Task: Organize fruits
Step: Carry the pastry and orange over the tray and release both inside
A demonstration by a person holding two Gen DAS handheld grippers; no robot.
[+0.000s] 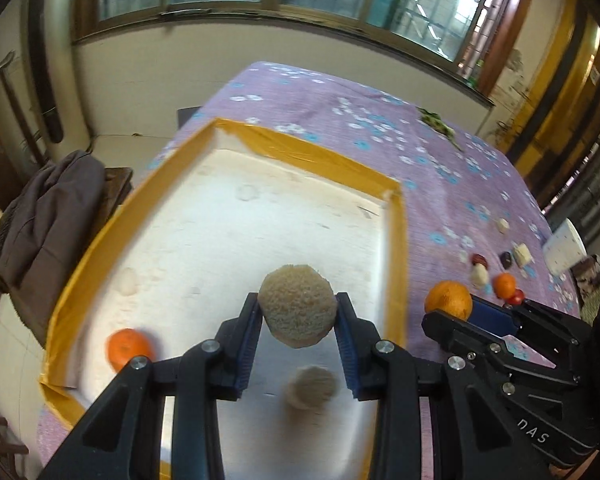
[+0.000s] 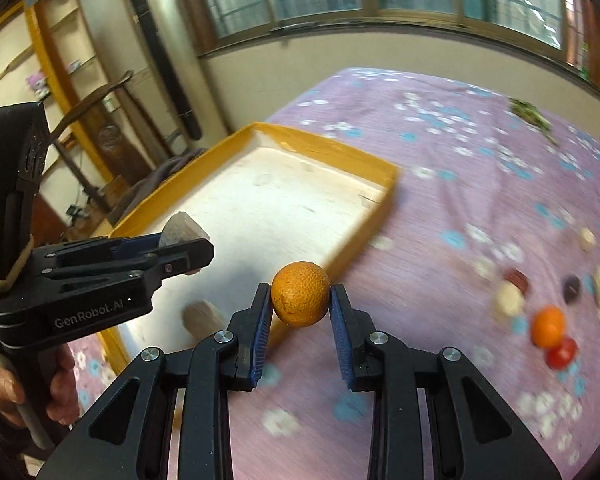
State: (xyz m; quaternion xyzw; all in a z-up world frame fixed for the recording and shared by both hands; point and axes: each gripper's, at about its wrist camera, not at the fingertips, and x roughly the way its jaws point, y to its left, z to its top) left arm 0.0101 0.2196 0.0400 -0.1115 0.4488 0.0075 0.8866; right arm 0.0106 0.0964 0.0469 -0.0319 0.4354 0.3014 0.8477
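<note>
My left gripper (image 1: 298, 312) is shut on a rough tan round fruit (image 1: 297, 306), held in the air above the white floor of the yellow-rimmed tray (image 1: 300, 148). A second tan fruit (image 1: 311, 386) and a small orange (image 1: 128, 348) lie in the tray below. My right gripper (image 2: 300, 300) is shut on a dull orange fruit (image 2: 300, 294) and hangs over the purple cloth just outside the tray's (image 2: 332, 150) near right rim. In the right wrist view the left gripper (image 2: 180, 240) holds its tan fruit (image 2: 182, 226) over the tray.
Loose fruits lie on the purple flowered cloth (image 2: 440, 200) at the right: an orange (image 2: 547, 326), a red one (image 2: 562, 354), dark and pale ones (image 2: 510, 300). Green leaves (image 2: 530, 114) sit at the far edge. A grey garment drapes a chair (image 1: 48, 220) left of the table.
</note>
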